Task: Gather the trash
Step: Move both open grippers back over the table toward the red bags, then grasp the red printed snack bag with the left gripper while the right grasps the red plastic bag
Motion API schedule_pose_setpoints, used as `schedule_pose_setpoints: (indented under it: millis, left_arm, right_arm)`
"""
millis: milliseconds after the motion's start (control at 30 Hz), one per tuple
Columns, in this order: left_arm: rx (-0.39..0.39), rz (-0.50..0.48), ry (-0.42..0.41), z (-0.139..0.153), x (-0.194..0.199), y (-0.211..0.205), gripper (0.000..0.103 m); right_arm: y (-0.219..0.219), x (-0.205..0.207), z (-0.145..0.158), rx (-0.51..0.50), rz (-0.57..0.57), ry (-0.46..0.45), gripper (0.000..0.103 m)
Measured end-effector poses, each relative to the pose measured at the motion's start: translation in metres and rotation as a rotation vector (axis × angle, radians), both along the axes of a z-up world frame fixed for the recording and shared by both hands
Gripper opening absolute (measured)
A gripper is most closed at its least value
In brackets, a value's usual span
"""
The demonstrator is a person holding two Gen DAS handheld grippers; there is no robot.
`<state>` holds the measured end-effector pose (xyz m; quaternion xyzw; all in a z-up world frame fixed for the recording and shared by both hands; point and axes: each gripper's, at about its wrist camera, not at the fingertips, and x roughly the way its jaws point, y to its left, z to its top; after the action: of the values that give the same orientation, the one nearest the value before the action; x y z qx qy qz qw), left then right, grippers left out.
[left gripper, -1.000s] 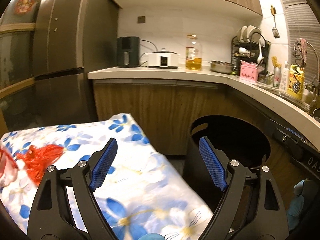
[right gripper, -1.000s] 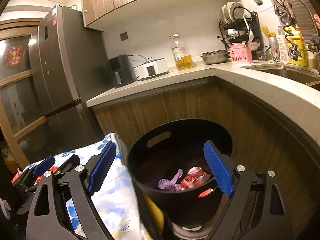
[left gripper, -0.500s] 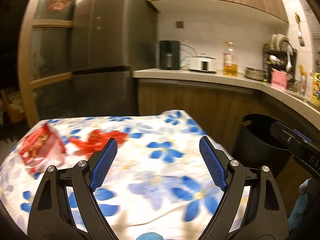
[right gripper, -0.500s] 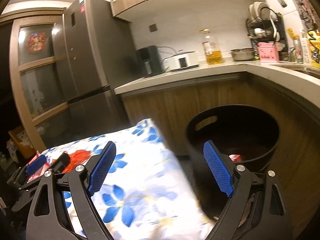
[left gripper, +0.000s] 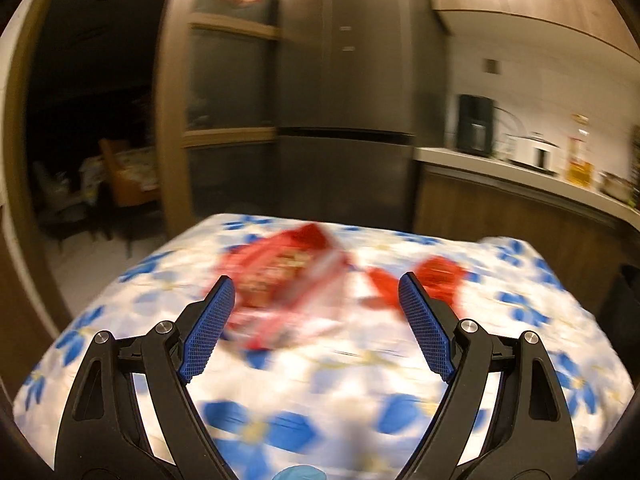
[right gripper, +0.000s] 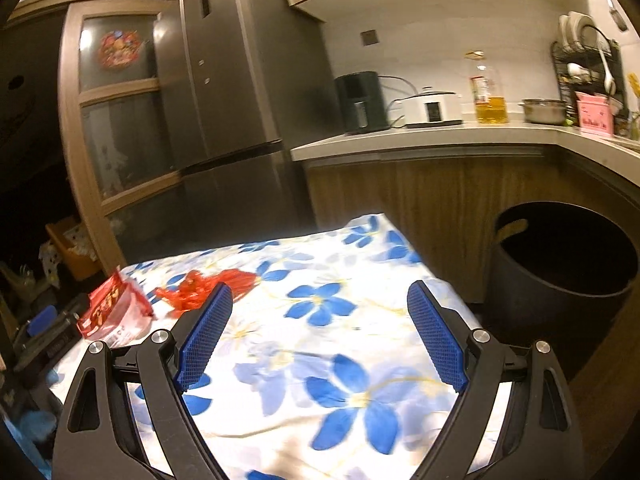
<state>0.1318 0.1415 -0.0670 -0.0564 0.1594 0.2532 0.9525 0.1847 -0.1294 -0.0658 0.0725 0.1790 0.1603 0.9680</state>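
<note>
1. The left gripper (left gripper: 312,320) stands with its blue ribbed pads (left gripper: 208,324) wide apart and nothing between them. The right gripper (right gripper: 320,336) is equally spread and empty.
2. The task's things lie on the table draped in a white cloth with blue flowers (left gripper: 320,400): a flat red-and-white printed snack pouch (left gripper: 284,280) and a crumpled red plastic wrapper (left gripper: 434,280).
3. In the left wrist view the pouch lies straight ahead of the tongs, slightly toward the left pad, just beyond the tips. Its long axis appears to run diagonally, near-left to far-right; blur prevents an exact reading.
4. The crumpled wrapper lies just beside the pouch on its right, partly behind the right pad.
5. In the right wrist view the pouch (right gripper: 114,312) and wrapper (right gripper: 204,288) lie far to the left, well apart from the right tongs. The left hand is judged nearer to both.
6. The round black plastic bin (right gripper: 560,272) stands on the floor at the table's right, under the counter (right gripper: 440,140), nearer the right hand.
7. Nothing stands between the left tongs and the pouch. The grey refrigerator (right gripper: 240,100) is well behind the table.
8. Judgement: the thin, flat pouch may slide on the cloth when pinched.
</note>
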Motion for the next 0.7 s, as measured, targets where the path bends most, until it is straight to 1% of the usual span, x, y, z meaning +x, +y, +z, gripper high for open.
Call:
schedule_pose_setpoints:
  millis: [67,167,233,367,600,700]
  left_arm:
    - [-0.03,0.039,-0.007,-0.003,-0.002,0.025,0.082]
    - [-0.049,0.067,0.002,-0.006,0.002,0.044,0.082]
    - [-0.065,0.059,0.016,-0.011,0.006,0.053,0.082]
    - [-0.132,0.042,0.049,-0.021,0.016,0.067,0.08]
    - [-0.223,0.042,0.125,-0.036,0.028,0.084,0.059]
    - [-0.271,0.025,0.159,-0.044,0.034,0.09,0.051]
  right_arm:
    - [0.013,0.003,-0.001,-0.001,0.015,0.002,0.085]
    - [0.031,0.009,-0.001,-0.003,0.032,0.002,0.082]
    - [0.043,0.013,-0.002,-0.007,0.043,-0.001,0.081]
    - [0.065,0.021,-0.005,-0.019,0.064,0.0,0.08]
    - [0.099,0.033,-0.013,-0.034,0.097,0.01,0.079]
    - [0.112,0.04,-0.02,-0.051,0.108,0.025,0.078]
